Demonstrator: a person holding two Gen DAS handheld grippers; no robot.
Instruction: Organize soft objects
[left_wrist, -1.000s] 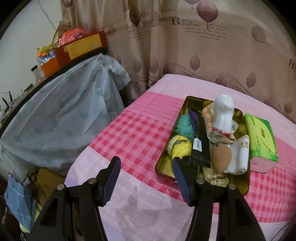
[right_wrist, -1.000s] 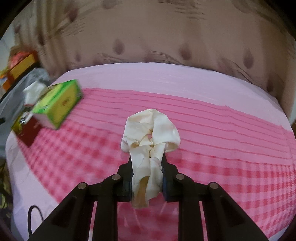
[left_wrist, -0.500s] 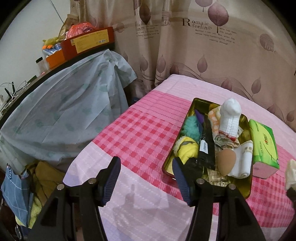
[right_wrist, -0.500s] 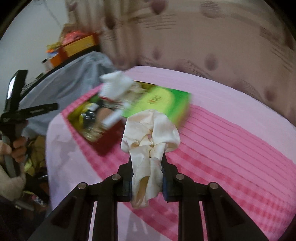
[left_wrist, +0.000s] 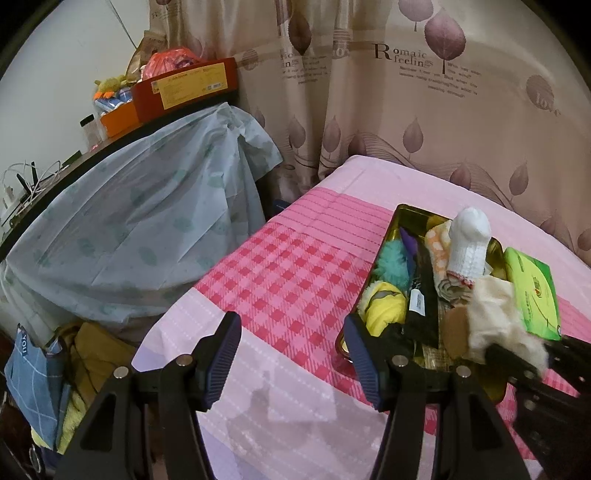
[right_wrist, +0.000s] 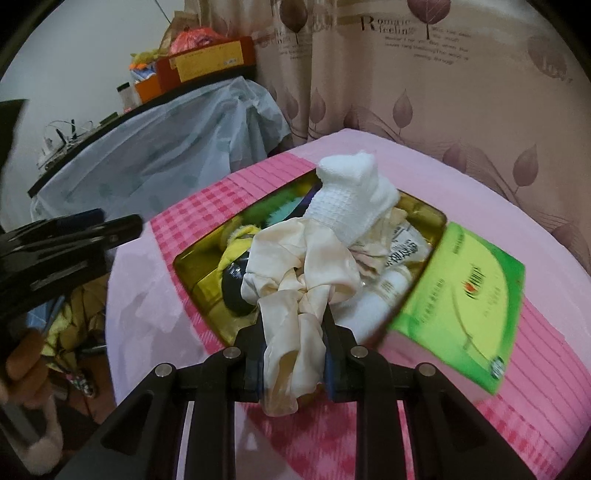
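Right wrist view: right gripper (right_wrist: 293, 354) fingers clamped the cream scrunchie (right_wrist: 299, 273) above the gold tin (right_wrist: 192, 273); left gripper (left_wrist: 291, 354) fingers stood apart at 9 o'clock.

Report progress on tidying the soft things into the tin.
Done: the tin already holds a white sock, a yellow item, a teal pom-pom and more. In hand: the right gripper is shut on a cream scrunchie, just above the tin. Left: releasing it inside. The left gripper is open and empty.
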